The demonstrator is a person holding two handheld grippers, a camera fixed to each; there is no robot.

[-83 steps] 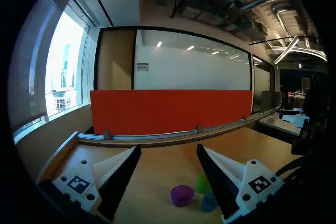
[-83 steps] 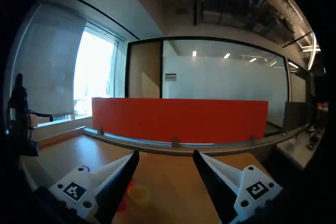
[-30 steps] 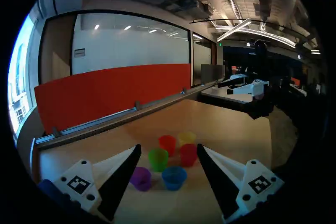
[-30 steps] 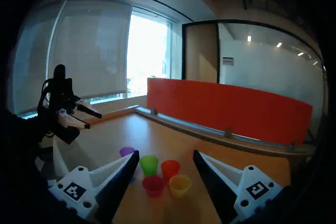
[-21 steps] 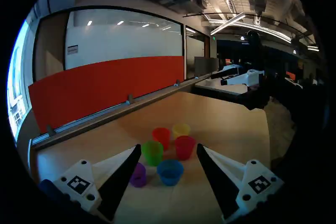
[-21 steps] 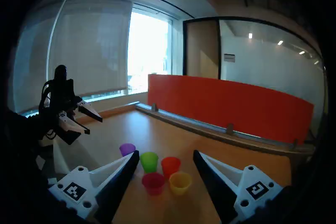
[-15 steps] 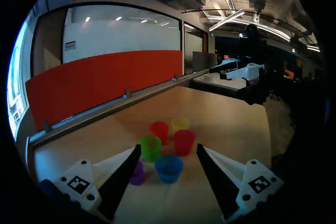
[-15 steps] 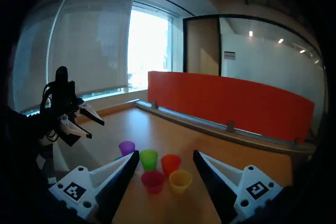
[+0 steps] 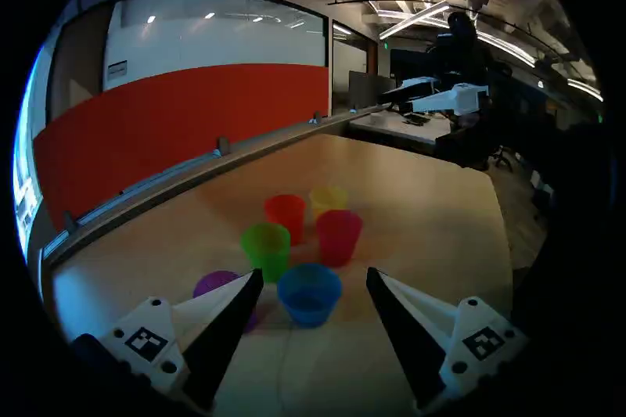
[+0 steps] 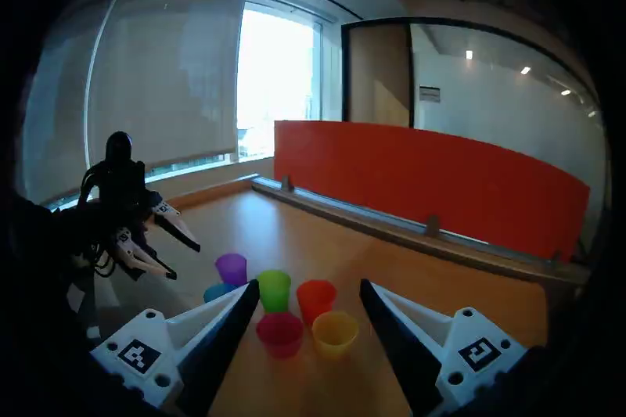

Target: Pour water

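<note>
Six little plastic cups stand close together on the wooden table [image 9: 438,206]. The blue cup [image 9: 309,303] is the nearest one to the left gripper [image 9: 313,271], just in front of its tips. The purple cup [image 9: 217,285] is beside it, partly behind one finger. Behind them are the green cup [image 9: 266,249] and the pink cup [image 9: 338,235], and farthest back the orange cup [image 9: 285,215] and the yellow cup [image 9: 329,199]. All six stand upright. I cannot tell if any of them has water in it.

Both grippers are spread wide and hold nothing. In the right gripper view the right gripper [image 10: 308,282] points at the cups from the other side, with the pink and yellow ones closest to it.

I think the job has not really begun. No cup is picked up and nothing is being poured. What is left is to grab one cup, lift it, and tip it over another cup.

A long orange screen [image 9: 180,116] runs along the far edge of the table, and a bright window [image 10: 278,80] is beside it.
</note>
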